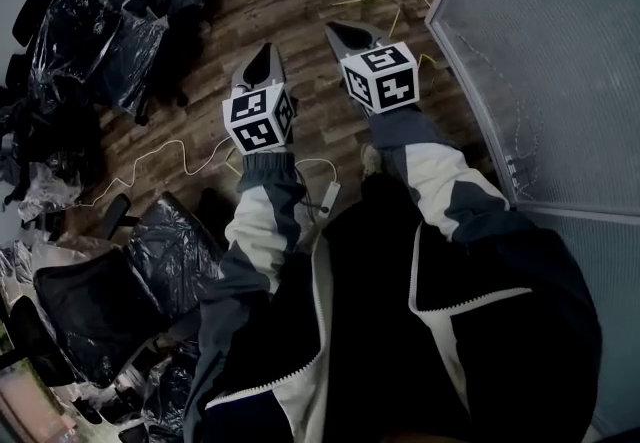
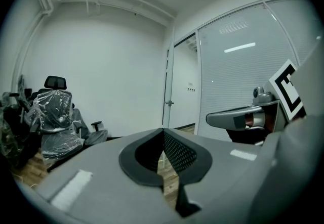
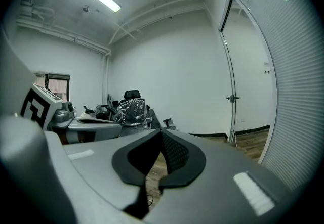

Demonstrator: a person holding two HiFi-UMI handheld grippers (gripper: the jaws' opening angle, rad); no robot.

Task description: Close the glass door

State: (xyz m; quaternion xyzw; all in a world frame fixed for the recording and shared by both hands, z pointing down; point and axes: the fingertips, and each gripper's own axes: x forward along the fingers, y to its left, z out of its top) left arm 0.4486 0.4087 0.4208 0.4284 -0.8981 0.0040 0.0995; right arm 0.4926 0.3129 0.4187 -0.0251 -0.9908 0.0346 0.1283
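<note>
The glass door's metal upright with its small handle stands ahead, well beyond both grippers; it shows too in the right gripper view as the upright and handle. Between that upright and the frosted glass wall I see through to a white wall, and cannot tell clear pane from open gap. My left gripper is shut with nothing in it, its tips meeting. Beside it my right gripper is shut and empty as well, tips together. Both point forward over the wood floor.
The frosted glass wall runs along the right, close to my right arm. Office chairs wrapped in plastic crowd the left side, with more chairs near my feet. Cables and a power strip lie on the wood floor.
</note>
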